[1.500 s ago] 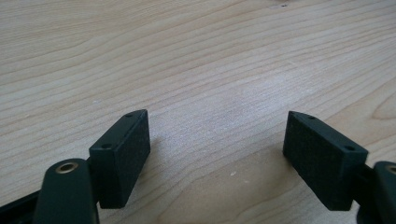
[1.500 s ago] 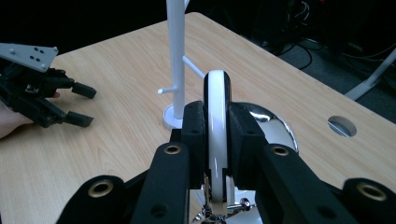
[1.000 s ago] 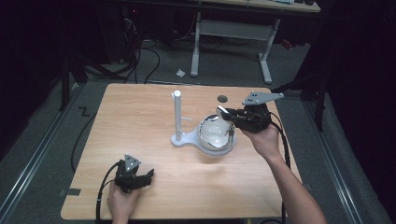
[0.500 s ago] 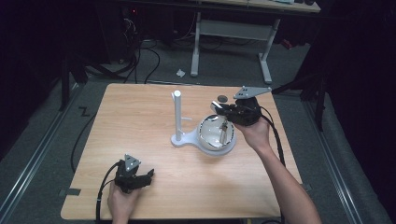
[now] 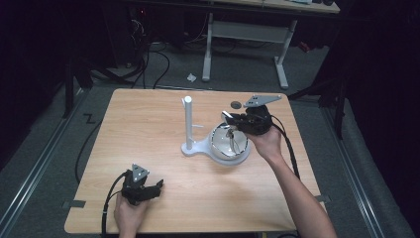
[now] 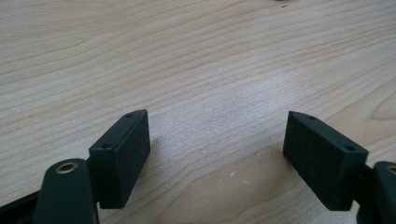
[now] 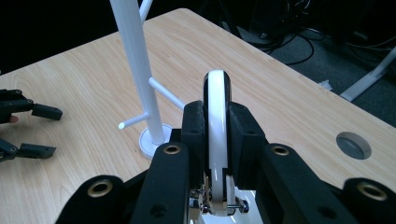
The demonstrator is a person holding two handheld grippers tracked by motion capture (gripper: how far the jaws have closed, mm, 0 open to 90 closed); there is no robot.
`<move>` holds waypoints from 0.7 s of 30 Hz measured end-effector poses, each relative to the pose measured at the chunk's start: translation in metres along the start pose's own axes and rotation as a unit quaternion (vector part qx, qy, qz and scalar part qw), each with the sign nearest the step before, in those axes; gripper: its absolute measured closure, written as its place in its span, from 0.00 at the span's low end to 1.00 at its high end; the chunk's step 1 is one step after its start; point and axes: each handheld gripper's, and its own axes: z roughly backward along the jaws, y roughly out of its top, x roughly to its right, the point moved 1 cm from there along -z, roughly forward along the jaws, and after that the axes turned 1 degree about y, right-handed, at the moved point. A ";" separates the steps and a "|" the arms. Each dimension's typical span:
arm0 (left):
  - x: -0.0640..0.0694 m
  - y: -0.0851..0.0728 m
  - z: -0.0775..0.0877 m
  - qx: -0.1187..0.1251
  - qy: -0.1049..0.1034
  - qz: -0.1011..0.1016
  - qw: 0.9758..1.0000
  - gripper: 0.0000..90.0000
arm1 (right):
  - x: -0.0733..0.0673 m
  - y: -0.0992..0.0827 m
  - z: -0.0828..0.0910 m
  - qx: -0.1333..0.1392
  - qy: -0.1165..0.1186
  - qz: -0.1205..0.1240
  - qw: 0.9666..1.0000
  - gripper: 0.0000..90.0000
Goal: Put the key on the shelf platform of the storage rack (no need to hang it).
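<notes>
Right gripper [image 5: 233,122] clamps the round mirror's [image 5: 229,144] rim beside the white stand [image 5: 188,124]; left gripper [image 5: 156,187] rests released, near left.

Dim room — grey floor [image 5: 44,148], white-legged desk [image 5: 247,29]

The right gripper [image 5: 233,121] is gripping a round mirror [image 5: 229,141] beside the white peg stand [image 5: 188,124], while the left gripper [image 5: 151,188] is resting on the desk [image 5: 138,124].
</notes>
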 end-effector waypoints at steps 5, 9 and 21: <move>0.000 0.000 0.000 0.000 0.000 0.000 1.000 0.26 | 0.001 -0.007 -0.004 -0.003 0.005 -0.004 1.000 0.87; 0.000 0.000 0.000 0.000 0.000 0.000 1.000 0.26 | -0.001 -0.008 -0.008 -0.002 0.007 0.001 1.000 0.87; 0.000 0.000 0.000 -0.001 -0.001 0.000 1.000 0.26 | -0.004 -0.007 -0.028 -0.010 0.017 -0.002 1.000 0.87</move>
